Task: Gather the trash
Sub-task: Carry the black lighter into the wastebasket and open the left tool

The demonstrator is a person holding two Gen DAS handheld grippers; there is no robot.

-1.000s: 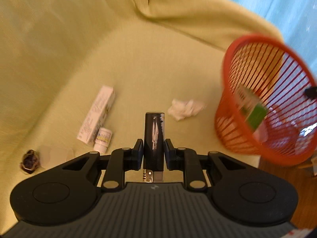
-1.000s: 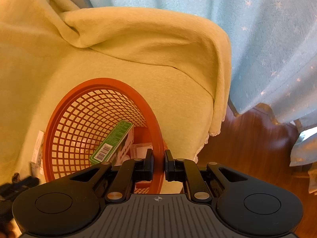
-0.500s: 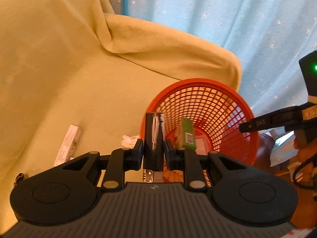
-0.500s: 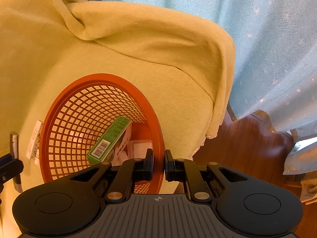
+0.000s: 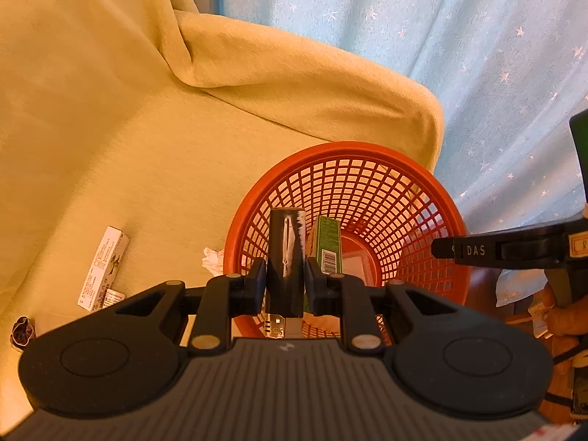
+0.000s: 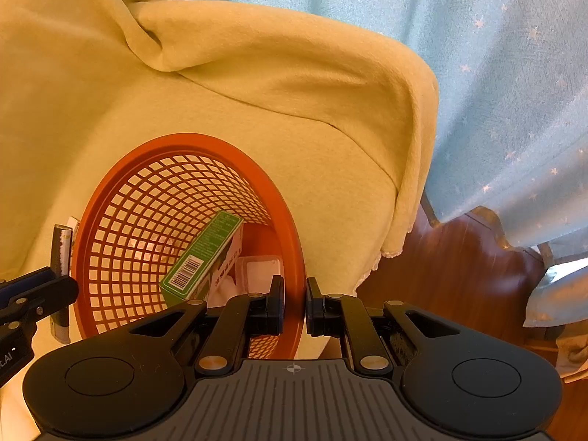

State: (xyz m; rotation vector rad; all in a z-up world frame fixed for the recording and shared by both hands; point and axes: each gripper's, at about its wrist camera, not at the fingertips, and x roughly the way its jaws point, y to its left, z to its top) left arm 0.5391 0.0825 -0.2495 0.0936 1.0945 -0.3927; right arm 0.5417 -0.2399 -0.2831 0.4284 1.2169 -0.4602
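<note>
My left gripper (image 5: 286, 281) is shut on a black tube (image 5: 284, 242) that stands upright between its fingers, just at the near left rim of the red mesh basket (image 5: 367, 149). A green box (image 5: 328, 240) leans inside the basket, beside a clear plastic container (image 6: 261, 269). My right gripper (image 6: 294, 296) is shut on the basket's rim (image 6: 294, 242) and holds the basket tilted on the yellow-green covered sofa. The right wrist view shows the black tube (image 6: 60, 248) outside the basket's left wall. The right gripper (image 5: 446, 250) reaches in from the right in the left wrist view.
A white carton (image 5: 104, 268), a crumpled tissue (image 5: 212, 259) and a dark wrapper (image 5: 22, 332) lie on the sofa seat left of the basket. Blue star-patterned curtains (image 6: 496, 73) hang behind. Wooden floor (image 6: 459, 275) lies to the right, past the seat's edge. A hand (image 5: 562, 316) holds the right gripper.
My left gripper has swung right with the black tube, from above the sofa seat to the basket's near rim. The right gripper kept its hold on the rim.
</note>
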